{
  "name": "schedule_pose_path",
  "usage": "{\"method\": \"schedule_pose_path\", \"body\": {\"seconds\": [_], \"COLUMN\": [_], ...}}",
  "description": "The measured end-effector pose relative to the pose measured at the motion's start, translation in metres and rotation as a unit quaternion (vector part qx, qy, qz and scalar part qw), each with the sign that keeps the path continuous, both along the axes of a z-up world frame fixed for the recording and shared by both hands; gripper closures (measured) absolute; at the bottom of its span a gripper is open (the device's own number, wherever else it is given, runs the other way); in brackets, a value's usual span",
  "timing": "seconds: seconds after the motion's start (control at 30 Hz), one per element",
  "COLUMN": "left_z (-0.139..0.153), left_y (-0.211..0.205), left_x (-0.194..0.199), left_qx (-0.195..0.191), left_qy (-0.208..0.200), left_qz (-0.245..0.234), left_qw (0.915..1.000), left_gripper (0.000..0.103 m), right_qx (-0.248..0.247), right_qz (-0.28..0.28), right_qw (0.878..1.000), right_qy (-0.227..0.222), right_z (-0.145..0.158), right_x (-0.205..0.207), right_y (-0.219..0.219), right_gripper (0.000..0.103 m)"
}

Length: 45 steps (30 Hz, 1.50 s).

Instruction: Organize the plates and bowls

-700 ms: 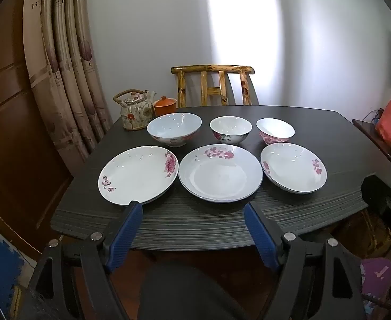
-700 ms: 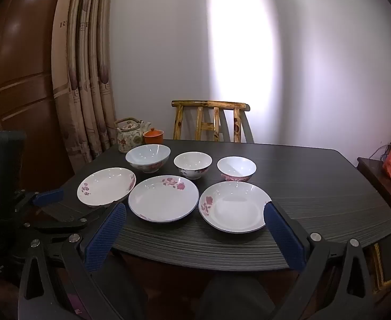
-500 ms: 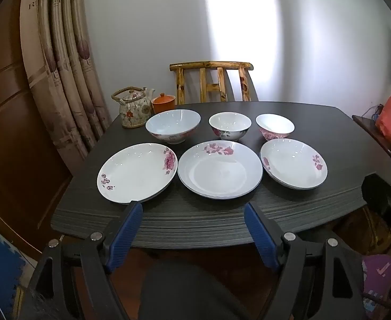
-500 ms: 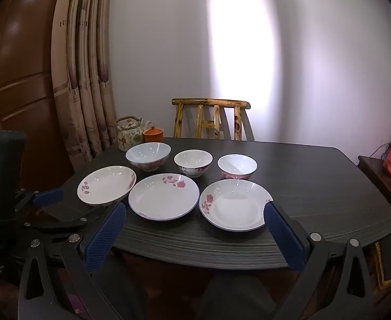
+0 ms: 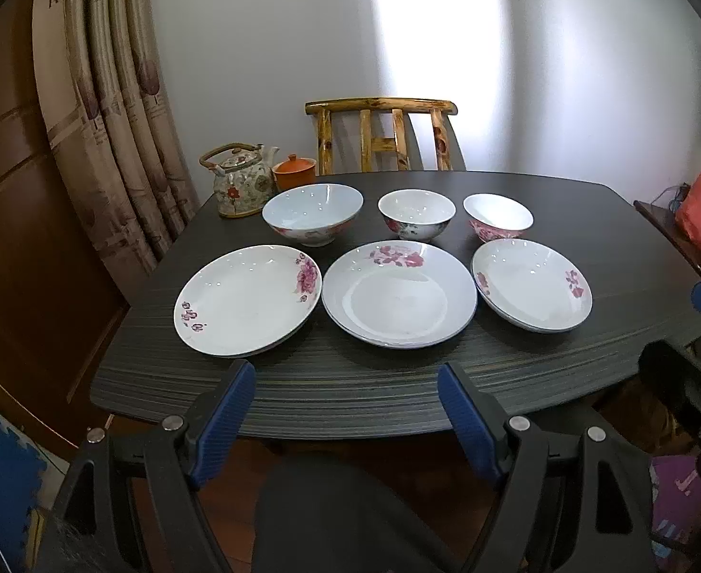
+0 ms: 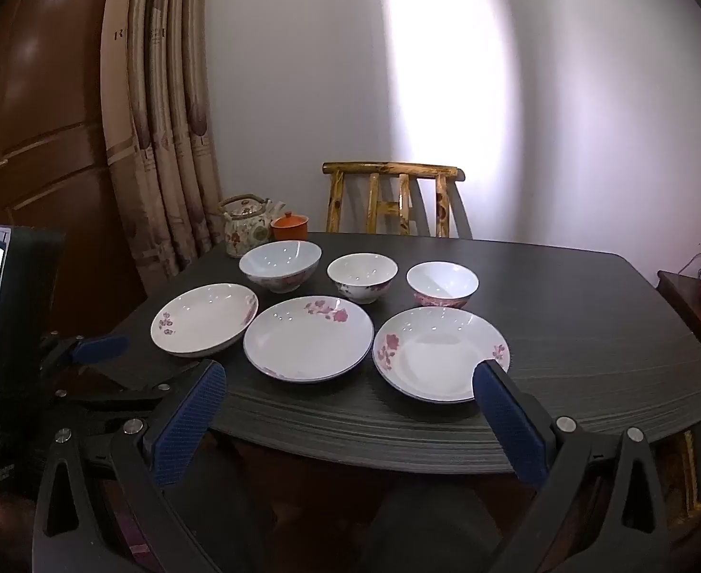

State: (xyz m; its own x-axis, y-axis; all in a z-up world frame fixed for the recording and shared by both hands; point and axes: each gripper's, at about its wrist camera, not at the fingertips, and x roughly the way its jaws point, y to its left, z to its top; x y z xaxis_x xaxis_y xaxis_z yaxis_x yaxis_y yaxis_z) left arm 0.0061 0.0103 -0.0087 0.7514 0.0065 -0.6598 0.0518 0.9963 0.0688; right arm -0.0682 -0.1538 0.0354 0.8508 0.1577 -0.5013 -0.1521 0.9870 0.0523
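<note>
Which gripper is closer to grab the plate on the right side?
Right. The right gripper hangs open with one fingertip already over the right plate; the left gripper faces the middle plate.

A pale wall fills the upper frame, with a bright patch of light at centre. Beige curtains and a brown wooden door stand at left. A wooden chair sits behind the dark table.

On the dark surface, three plates are laid in a row ahead of the left hand-held gripper; three bowls, a teapot and an orange pot are set farther off.
</note>
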Motion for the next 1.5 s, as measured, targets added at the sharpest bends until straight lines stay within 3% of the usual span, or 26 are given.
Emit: {"method": "schedule_pose_path", "body": {"seconds": [0.17, 0.37, 0.7, 1.0, 1.27, 1.33, 1.5], "left_z": [0.001, -0.002, -0.019, -0.012, -0.022, -0.034, -0.053], "left_y": [0.011, 0.033, 0.079, 0.12, 0.175, 0.185, 0.199], "left_x": [0.007, 0.022, 0.049, 0.073, 0.102, 0.106, 0.119], "left_qx": [-0.008, -0.011, -0.034, -0.056, -0.096, -0.104, -0.136], "left_qy": [0.007, 0.021, 0.068, 0.099, 0.119, 0.129, 0.156], "left_qz": [0.013, 0.041, 0.099, 0.161, 0.23, 0.237, 0.233], "left_qw": [0.9999, 0.9989, 0.9922, 0.9804, 0.9612, 0.9573, 0.95], "left_gripper": [0.022, 0.022, 0.022, 0.022, 0.022, 0.022, 0.022], "right_qx": [0.011, 0.058, 0.061, 0.08, 0.067, 0.059, 0.021], "right_qz": [0.012, 0.028, 0.12, 0.17, 0.221, 0.237, 0.28], "right_qw": [1.0, 0.996, 0.987, 0.972, 0.957, 0.952, 0.935], "right_qy": [0.026, 0.064, 0.089, 0.14, 0.174, 0.183, 0.217], "right_z": [-0.004, -0.002, 0.002, -0.009, -0.022, -0.028, -0.051], "right_x": [0.012, 0.04, 0.089, 0.146, 0.196, 0.21, 0.247], "right_y": [-0.003, -0.012, 0.024, 0.057, 0.1, 0.112, 0.146], "right_gripper": [0.0, 0.0, 0.0, 0.0, 0.0, 0.002, 0.032]}}
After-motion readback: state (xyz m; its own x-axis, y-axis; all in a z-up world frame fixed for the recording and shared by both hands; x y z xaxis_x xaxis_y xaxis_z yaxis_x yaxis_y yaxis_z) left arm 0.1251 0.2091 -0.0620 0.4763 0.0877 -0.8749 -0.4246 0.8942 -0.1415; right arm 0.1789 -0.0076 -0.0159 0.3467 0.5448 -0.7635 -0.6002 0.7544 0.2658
